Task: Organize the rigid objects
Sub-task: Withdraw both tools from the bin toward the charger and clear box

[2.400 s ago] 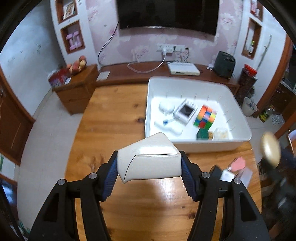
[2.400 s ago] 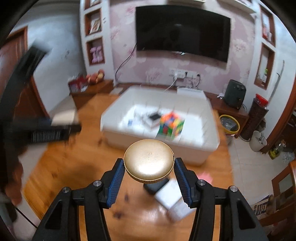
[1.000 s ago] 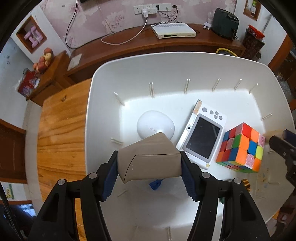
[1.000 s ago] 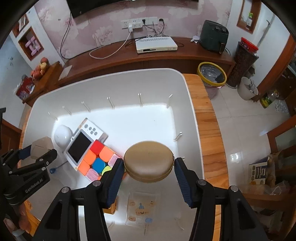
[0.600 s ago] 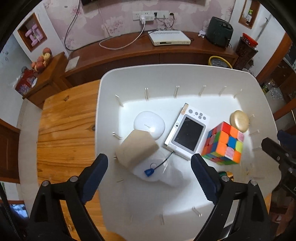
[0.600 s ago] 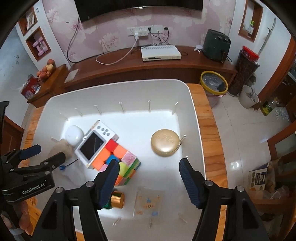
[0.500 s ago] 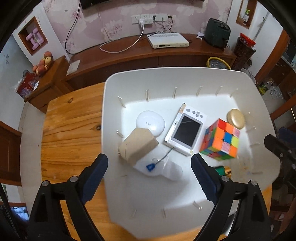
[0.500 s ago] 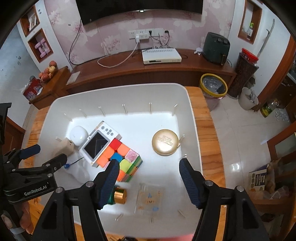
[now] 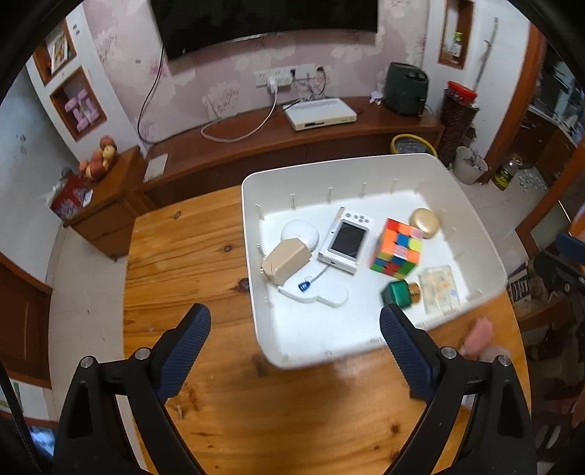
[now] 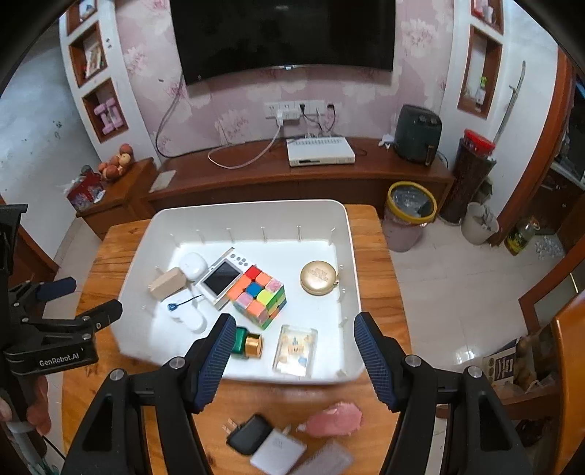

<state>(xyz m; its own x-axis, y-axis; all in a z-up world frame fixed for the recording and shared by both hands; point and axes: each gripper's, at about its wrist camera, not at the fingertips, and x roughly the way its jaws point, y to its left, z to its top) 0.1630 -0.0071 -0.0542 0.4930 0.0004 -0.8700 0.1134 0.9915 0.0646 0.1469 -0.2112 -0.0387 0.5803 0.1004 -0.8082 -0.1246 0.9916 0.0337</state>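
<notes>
Right wrist view: white bin [image 10: 351, 255] on the worktop [image 10: 369, 219] holds a stiff puzzle cube [image 10: 257, 296] and a slick gold round tin [image 10: 319, 277], best pinched across its rim. Right claw [image 10: 290, 360] and left claw [image 9: 294, 350] both gape empty, left just widened. "GenRobot.AI" is readable.

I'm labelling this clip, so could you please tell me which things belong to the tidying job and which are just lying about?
Job:
white bin
puzzle cube
gold tin
beige box
black plug, white charger, pink item on the table

Lying about:
television
set-top box
yellow-rimmed bin
</notes>
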